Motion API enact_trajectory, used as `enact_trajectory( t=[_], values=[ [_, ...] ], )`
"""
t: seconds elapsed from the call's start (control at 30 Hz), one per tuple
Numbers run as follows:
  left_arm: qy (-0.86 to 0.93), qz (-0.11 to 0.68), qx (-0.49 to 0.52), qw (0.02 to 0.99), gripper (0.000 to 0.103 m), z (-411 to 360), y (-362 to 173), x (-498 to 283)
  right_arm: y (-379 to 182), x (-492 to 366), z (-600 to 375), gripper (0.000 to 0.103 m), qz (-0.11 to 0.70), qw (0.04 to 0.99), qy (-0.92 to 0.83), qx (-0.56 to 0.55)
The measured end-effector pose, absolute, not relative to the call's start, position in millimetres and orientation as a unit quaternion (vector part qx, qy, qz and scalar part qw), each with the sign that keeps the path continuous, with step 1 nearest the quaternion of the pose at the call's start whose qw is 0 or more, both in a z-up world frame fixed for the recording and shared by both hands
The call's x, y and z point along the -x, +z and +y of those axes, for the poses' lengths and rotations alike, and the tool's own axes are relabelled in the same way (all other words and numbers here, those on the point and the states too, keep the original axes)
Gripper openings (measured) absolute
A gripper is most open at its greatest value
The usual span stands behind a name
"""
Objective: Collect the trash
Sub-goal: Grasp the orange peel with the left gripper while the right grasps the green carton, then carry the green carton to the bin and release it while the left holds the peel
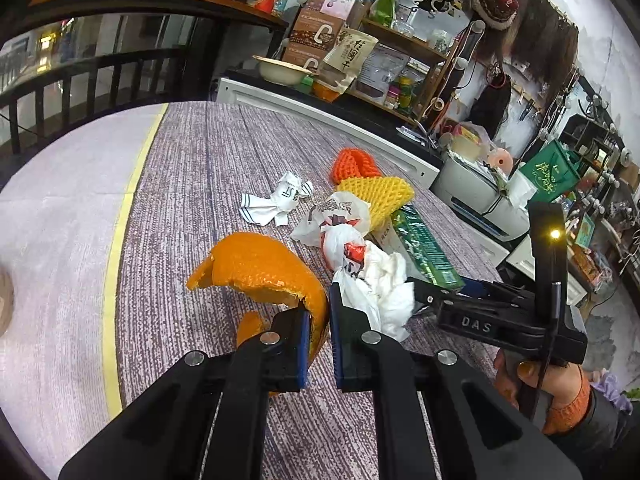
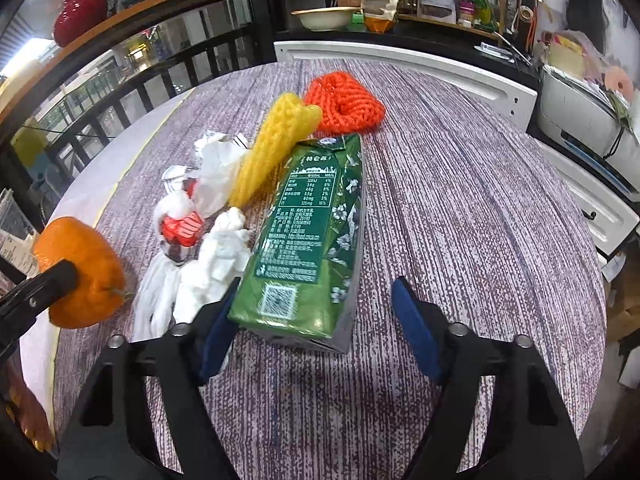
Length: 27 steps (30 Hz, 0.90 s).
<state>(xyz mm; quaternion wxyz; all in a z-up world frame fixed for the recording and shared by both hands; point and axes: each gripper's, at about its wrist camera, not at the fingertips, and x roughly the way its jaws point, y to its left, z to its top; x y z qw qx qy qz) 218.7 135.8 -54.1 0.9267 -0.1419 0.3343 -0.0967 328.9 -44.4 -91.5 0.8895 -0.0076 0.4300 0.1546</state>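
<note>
My left gripper point(image 1: 318, 312) is shut on an orange peel point(image 1: 264, 268) and holds it just above the table; the peel also shows in the right wrist view point(image 2: 86, 276). My right gripper point(image 2: 316, 320) is open around the near end of a green carton point(image 2: 308, 236) that lies on the table; the carton also shows in the left wrist view point(image 1: 424, 246). Crumpled white tissue and plastic wrappers point(image 2: 200, 248) lie left of the carton. A yellow foam net point(image 2: 272, 148) and an orange foam net point(image 2: 344, 104) lie beyond.
A purple-grey tablecloth point(image 2: 460, 208) with a yellow stripe point(image 1: 116, 240) covers the round table. A crumpled white wrapper point(image 1: 276, 200) lies farther out. Shelves with boxes and a bowl point(image 1: 280, 68), a printer point(image 1: 476, 192) and a dark railing point(image 1: 92, 80) surround the table.
</note>
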Motion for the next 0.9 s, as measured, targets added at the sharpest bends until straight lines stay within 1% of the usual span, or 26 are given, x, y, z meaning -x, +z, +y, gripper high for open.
enact_trajectory(
  t=[0.03, 0.07, 0.17, 0.57, 0.9],
  values=[
    [-0.094, 0.333, 0.142, 0.928, 0.009, 135, -55, -217, -93, -330, -44, 0.054, 0.433, 0.888, 0.156, 0.004],
    [-0.094, 0.332, 0.142, 0.928, 0.009, 135, -55, -216, -95, -330, -44, 0.052, 0.435, 0.887, 0.156, 0.002],
    [-0.091, 0.329, 0.139, 0.93, 0.009, 132, -53, -212, -96, -329, -49, 0.05, 0.431, 0.889, 0.155, -0.003],
    [-0.106, 0.302, 0.128, 0.939, 0.009, 107, -35, -184, -73, -286, -103, 0.049, 0.403, 0.895, 0.192, -0.014],
    [-0.153, 0.298, 0.118, 0.935, 0.009, 56, -24, -175, -51, -236, -154, 0.049, 0.361, 0.913, 0.191, -0.009]
  ],
)
